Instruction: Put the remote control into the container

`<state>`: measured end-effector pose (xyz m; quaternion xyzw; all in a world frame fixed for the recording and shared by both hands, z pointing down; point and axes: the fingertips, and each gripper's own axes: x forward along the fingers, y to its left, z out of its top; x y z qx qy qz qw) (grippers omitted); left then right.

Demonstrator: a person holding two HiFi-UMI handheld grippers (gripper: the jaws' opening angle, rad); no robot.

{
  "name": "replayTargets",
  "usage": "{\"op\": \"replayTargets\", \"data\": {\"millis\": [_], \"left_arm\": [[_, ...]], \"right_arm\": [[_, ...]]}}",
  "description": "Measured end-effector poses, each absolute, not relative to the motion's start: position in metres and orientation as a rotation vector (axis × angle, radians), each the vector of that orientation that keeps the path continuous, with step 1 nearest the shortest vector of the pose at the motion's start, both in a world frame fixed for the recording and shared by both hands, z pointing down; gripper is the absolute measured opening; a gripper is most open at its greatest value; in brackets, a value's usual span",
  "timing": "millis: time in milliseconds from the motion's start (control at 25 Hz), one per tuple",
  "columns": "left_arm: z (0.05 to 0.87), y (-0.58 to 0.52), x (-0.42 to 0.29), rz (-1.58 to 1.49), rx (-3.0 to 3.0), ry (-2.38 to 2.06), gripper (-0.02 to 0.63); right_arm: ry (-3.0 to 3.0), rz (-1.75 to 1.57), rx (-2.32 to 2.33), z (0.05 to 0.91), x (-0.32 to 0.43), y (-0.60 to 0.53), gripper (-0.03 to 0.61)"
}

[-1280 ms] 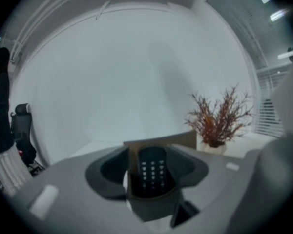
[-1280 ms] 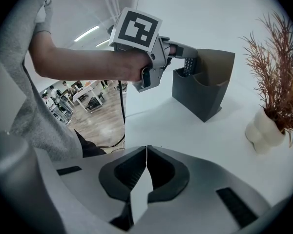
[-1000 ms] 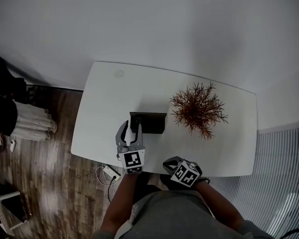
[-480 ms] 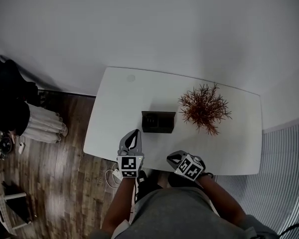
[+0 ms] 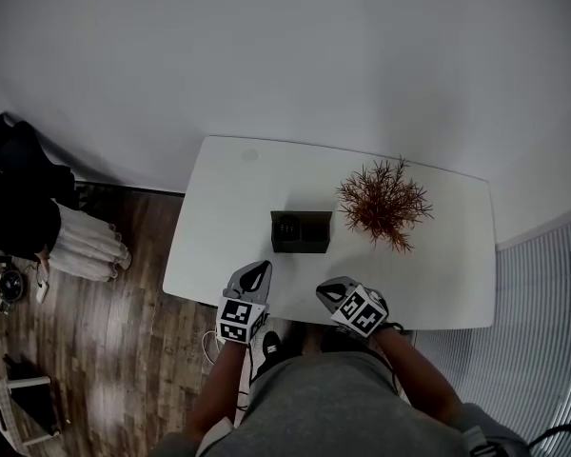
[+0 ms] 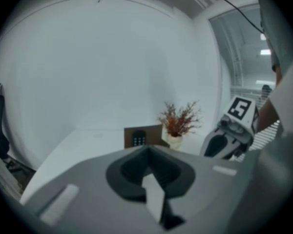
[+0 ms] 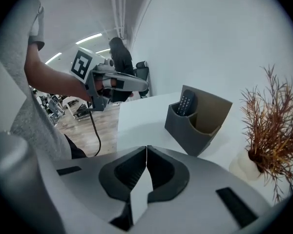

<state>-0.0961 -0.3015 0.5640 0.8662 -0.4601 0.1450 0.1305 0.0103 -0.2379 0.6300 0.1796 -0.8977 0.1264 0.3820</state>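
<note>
table: white top with rounded corners (image 5: 219,227), bare except for the container and the plant. Small round mark (image 5: 250,154) near its 11 o'clock corner.
container: dark two-compartment box (image 5: 302,231), upright, about mid-table.
remote control: (image 7: 186,103) stands on end in the container's 9 o'clock compartment (head view), top above the rim. The other compartment looks empty.
plant: reddish-brown twiggy plant (image 5: 383,201) in a pale pot, 3 o'clock of the container, just beside it, not touching.
left gripper: my left gripper (image 5: 254,272) is at the table's 6 o'clock edge, 7 o'clock of the container. Clenched, nothing between the jaws.
right gripper: my right gripper (image 5: 325,291) is at the same edge, 5 o'clock of the container. Jaws together, nothing held.
wall: plain pale grey (image 5: 285,55), runs behind the table at 12 o'clock.
floor: wood planks (image 5: 124,350), 7 to 9 o'clock of the table.
clutter: dark bundle (image 5: 14,198) and a pale pleated thing (image 5: 88,246) on the floor at 9 o'clock, well apart from the table.
slats: ribbed slatted surface (image 5: 542,322) at 4 o'clock.
ceiling: strip lights (image 7: 90,38) in the open room past my left arm.
</note>
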Motion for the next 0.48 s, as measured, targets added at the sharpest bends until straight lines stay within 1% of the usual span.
{"op": "replayTargets", "data": {"millis": [240,480], "left_arm": [[0.568,-0.274,-0.072,0.461,2.561,-1.115,0.001],[0.567,-0.264,-0.065,0.482,2.584,-1.041,0.0]], "right_arm": [[-2.349,0.323,0.545,0.611,0.004,-0.251,0.018],[-2.345,0.309,0.559,0.61,-0.002,-0.254,0.017]]}}
